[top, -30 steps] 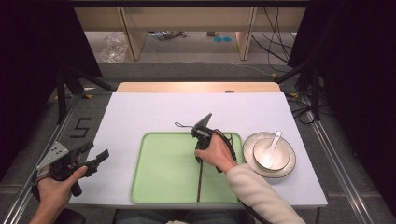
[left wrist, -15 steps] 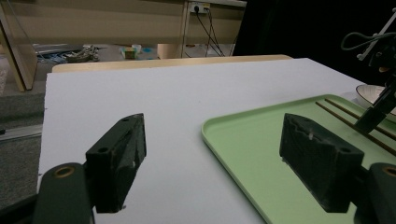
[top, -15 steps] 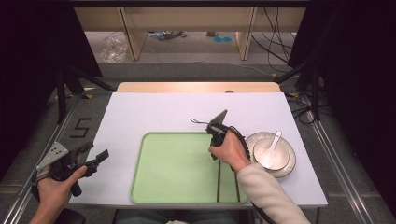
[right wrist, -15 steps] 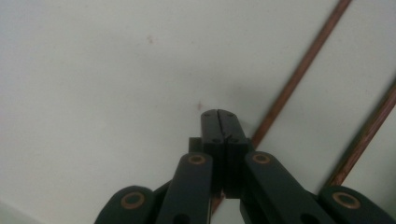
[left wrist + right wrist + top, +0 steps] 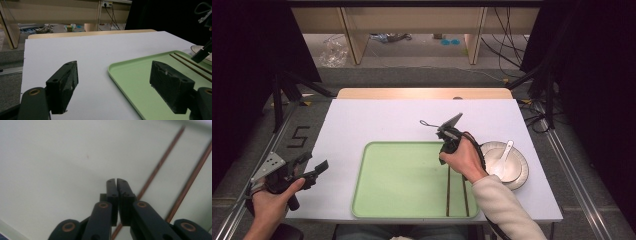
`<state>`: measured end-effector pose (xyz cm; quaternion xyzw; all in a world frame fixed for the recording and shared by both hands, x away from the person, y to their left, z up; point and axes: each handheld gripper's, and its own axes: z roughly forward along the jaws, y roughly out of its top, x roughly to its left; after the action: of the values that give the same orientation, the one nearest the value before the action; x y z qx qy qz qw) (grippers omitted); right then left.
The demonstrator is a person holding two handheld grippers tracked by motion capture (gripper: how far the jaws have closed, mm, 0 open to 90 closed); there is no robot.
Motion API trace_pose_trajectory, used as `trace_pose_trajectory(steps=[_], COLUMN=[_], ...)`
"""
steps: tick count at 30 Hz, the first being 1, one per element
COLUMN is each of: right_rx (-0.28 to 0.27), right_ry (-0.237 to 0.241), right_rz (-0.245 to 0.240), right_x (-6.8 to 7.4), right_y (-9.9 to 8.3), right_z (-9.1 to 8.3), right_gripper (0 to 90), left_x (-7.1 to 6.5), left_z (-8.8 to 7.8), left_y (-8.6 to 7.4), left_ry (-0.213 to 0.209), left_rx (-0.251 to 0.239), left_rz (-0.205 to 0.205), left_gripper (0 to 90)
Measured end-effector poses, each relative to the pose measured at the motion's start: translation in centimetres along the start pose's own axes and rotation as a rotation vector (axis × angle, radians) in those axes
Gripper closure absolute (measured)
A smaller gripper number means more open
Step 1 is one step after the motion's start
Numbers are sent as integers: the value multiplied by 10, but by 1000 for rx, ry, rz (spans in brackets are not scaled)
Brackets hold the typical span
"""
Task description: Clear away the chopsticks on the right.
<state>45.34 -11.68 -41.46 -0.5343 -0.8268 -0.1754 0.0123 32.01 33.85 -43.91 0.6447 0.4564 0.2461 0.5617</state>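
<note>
Right tool tipped down over tray, chopsticks beside.

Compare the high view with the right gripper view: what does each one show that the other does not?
High view: the left tool, open, and a plate carrying a bowl and spoon. Right gripper view: the right tool close up, jaws a slit apart, just opening, nothing between them. Both: the green tray and two chopsticks lying on it.
</note>
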Motion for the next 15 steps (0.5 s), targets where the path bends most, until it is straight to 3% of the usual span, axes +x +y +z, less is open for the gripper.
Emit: trace_pose_trajectory(steps=[5, 7, 10, 12, 15], right_rx=[-246, -360, -591, -673, -884], right_ry=[21, 43, 89, 129, 166], right_rz=[-124, -224, -355, -398, -459], right_x=[-2, -6, -12, -14, -21], right_y=[-9, -17, -29, -38, -57], right_z=[-16, -22, -31, -39, -55], right_gripper=[744, 682, 596, 536, 474], left_x=[0, 0, 0, 0, 0], left_z=[0, 0, 0, 0, 0], left_y=[0, 0, 0, 0, 0], left_ry=[1, 2, 3, 2, 2], left_rx=[-1, -2, -6, -10, -13], left_rz=[0, 1, 1, 2, 3], left_gripper=[228, 227, 225, 222, 219])
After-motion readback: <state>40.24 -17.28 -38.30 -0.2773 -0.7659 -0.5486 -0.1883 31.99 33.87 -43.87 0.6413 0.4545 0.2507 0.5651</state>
